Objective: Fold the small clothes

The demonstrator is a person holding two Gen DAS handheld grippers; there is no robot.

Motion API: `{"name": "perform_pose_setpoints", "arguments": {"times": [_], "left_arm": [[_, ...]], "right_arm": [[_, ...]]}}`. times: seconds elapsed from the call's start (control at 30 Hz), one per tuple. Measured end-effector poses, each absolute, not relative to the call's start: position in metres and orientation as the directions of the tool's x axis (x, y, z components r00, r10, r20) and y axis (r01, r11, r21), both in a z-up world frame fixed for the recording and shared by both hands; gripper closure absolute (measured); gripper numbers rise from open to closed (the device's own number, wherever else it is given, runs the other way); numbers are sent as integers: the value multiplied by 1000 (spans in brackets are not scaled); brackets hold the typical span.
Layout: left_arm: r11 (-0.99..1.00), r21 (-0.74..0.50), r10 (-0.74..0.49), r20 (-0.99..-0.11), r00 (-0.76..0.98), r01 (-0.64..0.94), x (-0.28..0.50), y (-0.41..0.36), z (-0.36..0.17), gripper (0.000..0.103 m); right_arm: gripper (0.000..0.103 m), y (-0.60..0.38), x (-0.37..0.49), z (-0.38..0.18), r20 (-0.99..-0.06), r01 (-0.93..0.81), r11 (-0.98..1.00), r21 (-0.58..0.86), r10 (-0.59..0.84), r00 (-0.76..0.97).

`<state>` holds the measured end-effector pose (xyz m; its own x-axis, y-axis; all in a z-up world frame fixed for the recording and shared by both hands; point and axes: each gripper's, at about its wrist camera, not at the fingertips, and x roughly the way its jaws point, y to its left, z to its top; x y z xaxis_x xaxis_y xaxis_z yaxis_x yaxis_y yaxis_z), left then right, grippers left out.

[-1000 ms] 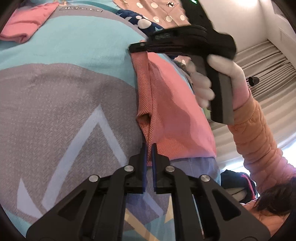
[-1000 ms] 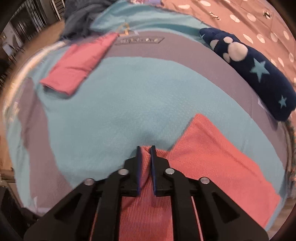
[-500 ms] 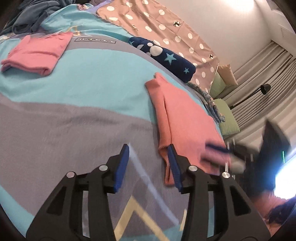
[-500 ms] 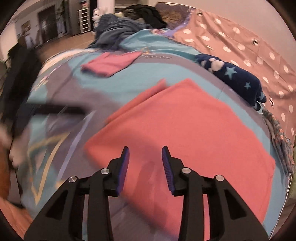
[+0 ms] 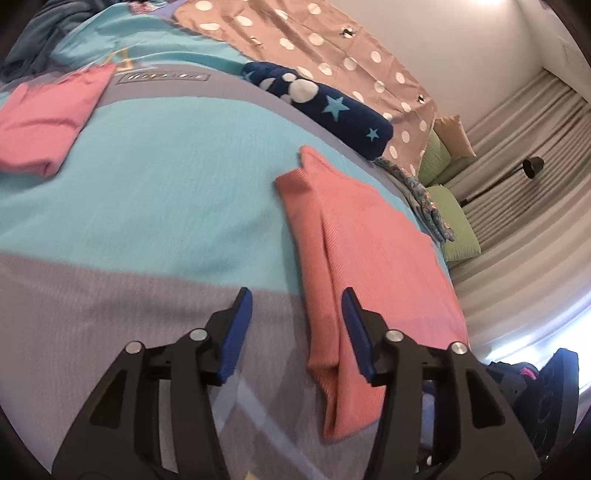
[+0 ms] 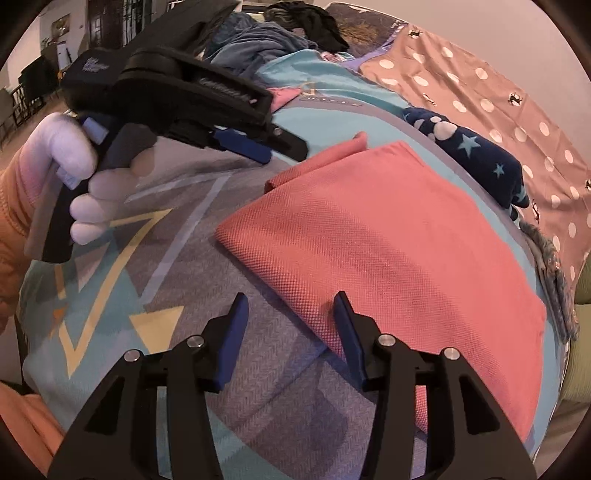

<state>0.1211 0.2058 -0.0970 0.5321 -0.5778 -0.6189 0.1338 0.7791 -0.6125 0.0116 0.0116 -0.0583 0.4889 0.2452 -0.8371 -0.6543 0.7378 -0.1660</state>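
Note:
A coral-pink garment (image 5: pixel 373 258) lies folded flat on the bed; it also shows in the right wrist view (image 6: pixel 399 236). My left gripper (image 5: pixel 295 325) is open and empty, hovering over the garment's near left edge. My right gripper (image 6: pixel 290 325) is open and empty, above the garment's near corner. The left gripper also appears in the right wrist view (image 6: pixel 255 144), held in a white-gloved hand above the bed to the left of the garment.
A folded pink garment (image 5: pixel 48 118) lies at the far left of the teal and grey bedspread (image 5: pixel 166 192). A navy star-patterned plush (image 5: pixel 325 110) lies behind the garment. A polka-dot sheet (image 5: pixel 332 48), green cushions (image 5: pixel 454 229) and heaped clothes (image 6: pixel 266 33) sit beyond.
Both grippers were shut on the coral garment a second ago. They let go, opened and pulled back. The garment now lies folded flat on the bed.

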Motion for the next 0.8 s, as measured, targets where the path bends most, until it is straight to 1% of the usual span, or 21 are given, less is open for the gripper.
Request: {"name": "perform_pose_setpoints", "arguments": {"times": [0.07, 0.23, 0.33, 0.43, 0.53, 0.63, 0.67, 0.73, 0.77, 0.8], "left_arm": [[774, -612, -596, -616, 516, 163, 131, 200, -97, 45], [771, -609, -611, -628, 481, 184, 159, 191, -103, 45], [742, -642, -646, -604, 468, 196, 169, 190, -105, 45], [706, -678, -680, -570, 462, 203, 176, 190, -109, 45], [682, -696, -705, -545, 455, 224, 182, 186, -111, 45], [668, -704, -721, -533, 443, 240, 192, 181, -111, 47], [665, -706, -725, -531, 439, 243, 195, 180, -111, 49], [658, -715, -730, -528, 433, 237, 203, 180, -112, 56], [651, -723, -734, -525, 430, 228, 208, 180, -114, 67], [643, -734, -738, -520, 429, 217, 212, 182, -117, 80]], "right_arm": [[49, 13, 11, -59, -836, -651, 740, -166, 245, 491], [48, 15, 11, -63, -835, -645, 742, -182, 230, 500], [47, 16, 16, -65, -834, -640, 746, -185, 225, 504], [41, 15, 20, -67, -832, -627, 758, -180, 223, 508], [39, 15, 24, -69, -831, -617, 768, -174, 223, 510], [39, 17, 26, -71, -826, -615, 768, -179, 221, 518], [39, 18, 27, -72, -824, -614, 767, -184, 220, 522], [38, 20, 28, -73, -821, -613, 767, -191, 218, 528], [37, 20, 28, -73, -820, -613, 767, -190, 219, 529], [37, 19, 28, -74, -819, -613, 768, -188, 222, 529]]}}
